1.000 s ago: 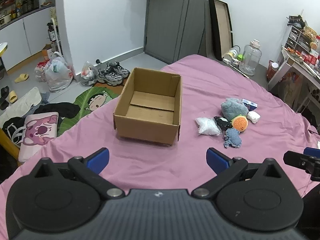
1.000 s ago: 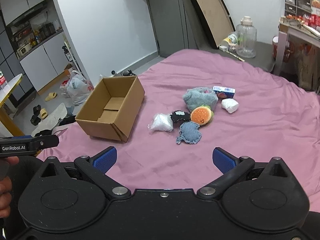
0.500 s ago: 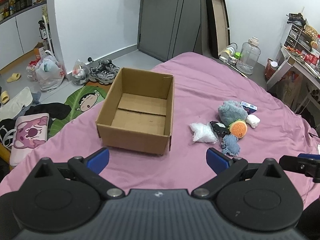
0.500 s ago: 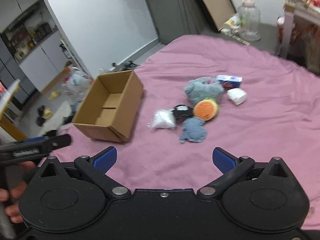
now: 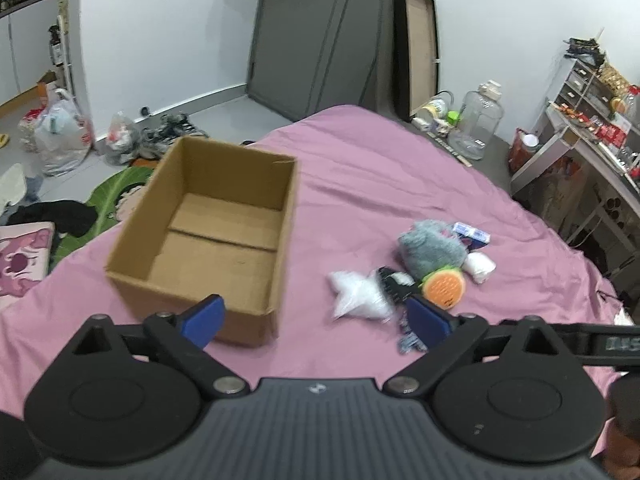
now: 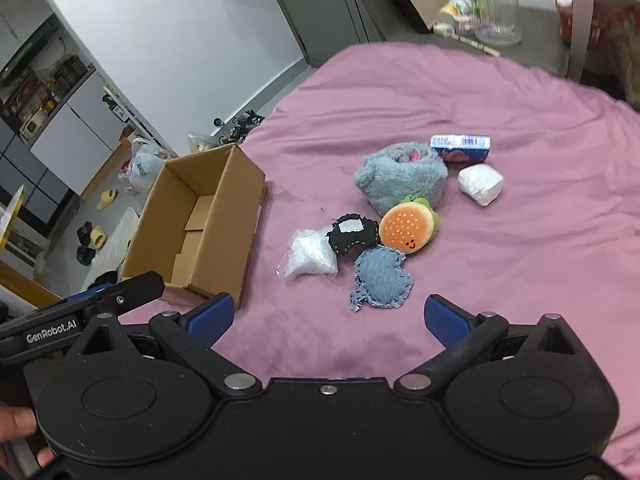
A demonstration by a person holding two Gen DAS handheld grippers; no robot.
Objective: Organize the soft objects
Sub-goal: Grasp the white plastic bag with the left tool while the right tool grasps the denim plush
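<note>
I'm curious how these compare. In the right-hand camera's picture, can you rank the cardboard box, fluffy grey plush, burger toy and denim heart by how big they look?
1. cardboard box
2. fluffy grey plush
3. denim heart and burger toy: look alike, and the heart lies nearer the camera, so I won't rank them.

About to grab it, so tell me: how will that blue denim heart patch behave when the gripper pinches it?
The denim heart lies flat with frayed edges, so it will probably flop and weigh little. Being so flat on the pink bedsheet, the fingers may pinch sheet too.
</note>
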